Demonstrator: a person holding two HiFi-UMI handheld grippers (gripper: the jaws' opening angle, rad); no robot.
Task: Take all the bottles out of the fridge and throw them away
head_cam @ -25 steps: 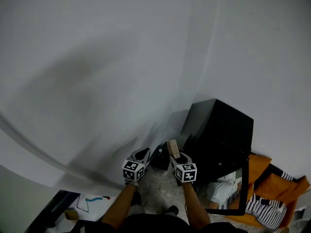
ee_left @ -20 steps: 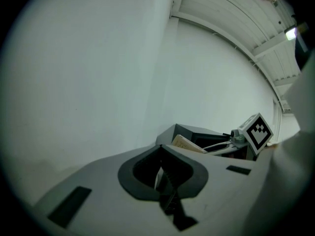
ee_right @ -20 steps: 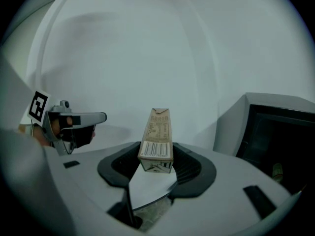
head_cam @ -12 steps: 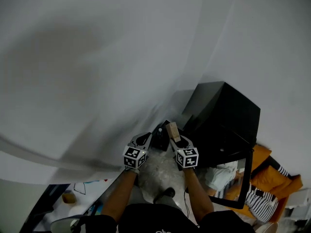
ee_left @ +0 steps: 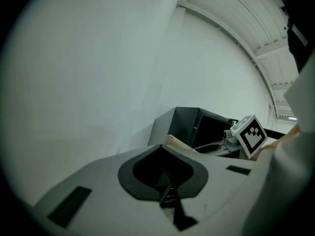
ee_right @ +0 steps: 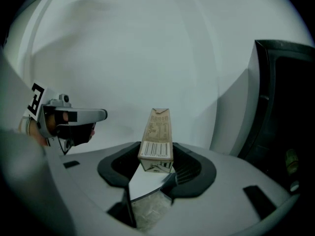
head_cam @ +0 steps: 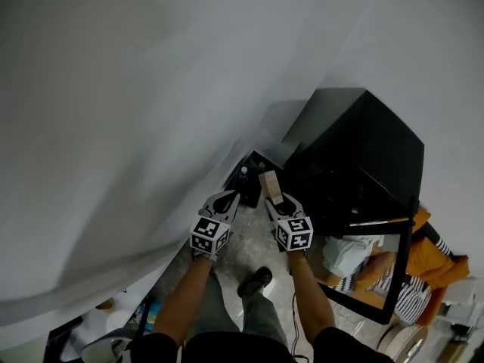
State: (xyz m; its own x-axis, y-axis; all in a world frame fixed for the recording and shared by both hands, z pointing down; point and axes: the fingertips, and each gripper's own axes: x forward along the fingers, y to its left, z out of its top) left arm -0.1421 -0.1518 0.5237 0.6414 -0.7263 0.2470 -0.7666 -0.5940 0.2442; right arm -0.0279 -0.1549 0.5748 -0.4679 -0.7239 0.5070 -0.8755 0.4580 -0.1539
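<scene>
Jaws on right gripper [ee_right: 156, 162] are clamping the carton [ee_right: 156, 134] upright; left gripper [ee_left: 165, 183] is sitting shut, empty. We are aiming it at the dark bin [head_cam: 249, 181] at 11 o'clock, gripping firmly.

Forearms [head_cam: 185, 301] extended, side by side. Left gripper [head_cam: 225, 200]: jaws together, empty. Right gripper [head_cam: 278, 205]: jaws wide, apparently clamped on a carton [ee_right: 157, 136].

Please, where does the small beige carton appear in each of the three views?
Head view: the carton is just below centre, held in the right tool.
Left gripper view: low, right of centre, only its pale edge shows.
Right gripper view: centre, upright between the jaws.
Shared landmark: the black fridge.
</scene>
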